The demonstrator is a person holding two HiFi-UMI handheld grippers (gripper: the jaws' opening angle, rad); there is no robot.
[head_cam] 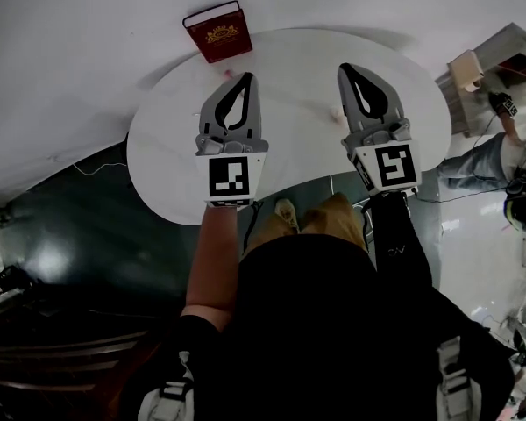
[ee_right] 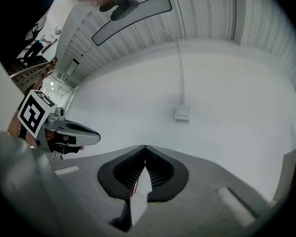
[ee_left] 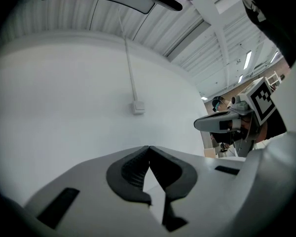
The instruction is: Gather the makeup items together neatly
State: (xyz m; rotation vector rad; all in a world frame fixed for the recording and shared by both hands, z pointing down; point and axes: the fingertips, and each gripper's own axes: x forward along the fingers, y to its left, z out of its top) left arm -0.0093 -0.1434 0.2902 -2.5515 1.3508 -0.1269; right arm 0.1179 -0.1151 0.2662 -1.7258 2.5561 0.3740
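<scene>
At the far edge of the round white surface (head_cam: 167,156) lies a dark red box (head_cam: 216,32) with gold print on its lid, the only thing here that can be read as a makeup item with any confidence. It lies flat, slightly askew, apart from both claws. Two small pale specks also rest on the surface: one pinkish speck (head_cam: 231,74) just beside the tip of the left claw (head_cam: 246,77), and another pale speck (head_cam: 337,112) beside the right claw (head_cam: 344,67). Both are too small to identify.

The two claws hover side by side above the middle of the surface, pointing away from the person toward a plain white wall (ee_left: 64,107). In the left gripper view, the left claw (ee_left: 149,148) has its jaws closed tip to tip with nothing between them. In the right gripper view, the right claw (ee_right: 145,147) is likewise closed and empty; a thin red sliver shows through the gap behind its tips, and what it belongs to cannot be told.

Judging from this, the gathering is not yet visibly under way. Nothing is gripped, the red box sits alone at the rim, and the specks lie well apart from it. What seems left is to bring the scattered pieces beside the box, or the box in toward them.
</scene>
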